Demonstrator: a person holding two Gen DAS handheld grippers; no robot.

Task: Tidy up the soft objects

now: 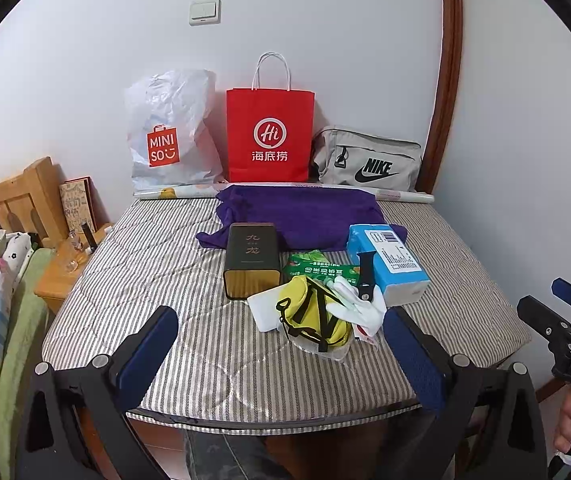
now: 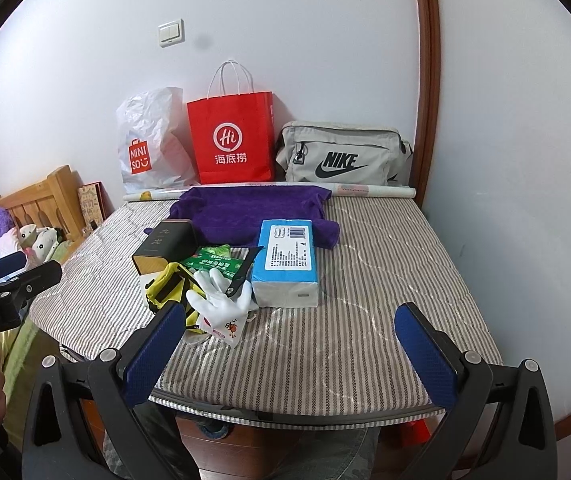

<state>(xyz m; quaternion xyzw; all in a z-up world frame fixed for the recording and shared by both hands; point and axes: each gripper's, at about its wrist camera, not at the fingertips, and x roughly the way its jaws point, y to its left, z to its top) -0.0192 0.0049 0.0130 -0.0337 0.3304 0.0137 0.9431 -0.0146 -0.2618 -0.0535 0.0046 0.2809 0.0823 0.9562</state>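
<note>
Holding both tools back over the near edge of the bed (image 1: 133, 248), I have the left hand-held gripper (image 1: 281, 354) spread wide with nothing between its pads, and the right hand-held gripper (image 2: 291, 354) likewise spread and empty. My worry is the heap near the middle of the mattress: the yellow pouch (image 1: 317, 316) lies against the white gloves (image 1: 359, 306), with a green packet (image 1: 317, 268) under them and a black strap (image 1: 365, 276) draped across. Closing on one of these could, I judge, drag its neighbours along or snag the pouch's straps, and a light glove may slip out of the pads. The dark tin (image 1: 250, 260) and the blue tissue pack (image 1: 387, 264) stand just beside the heap, so a careless sweep could tip the tin or push things toward the near edge. The purple towel (image 1: 297, 216) lies spread toward the far edge and would probably sag and trail if lifted by one corner. Along the far edge, against the wall, stand a white plastic bag (image 1: 169, 128), a red paper bag (image 1: 269, 136) and a grey sports bag (image 1: 369, 160); I cannot see what any of them holds, and the grey one looks zipped.
</note>
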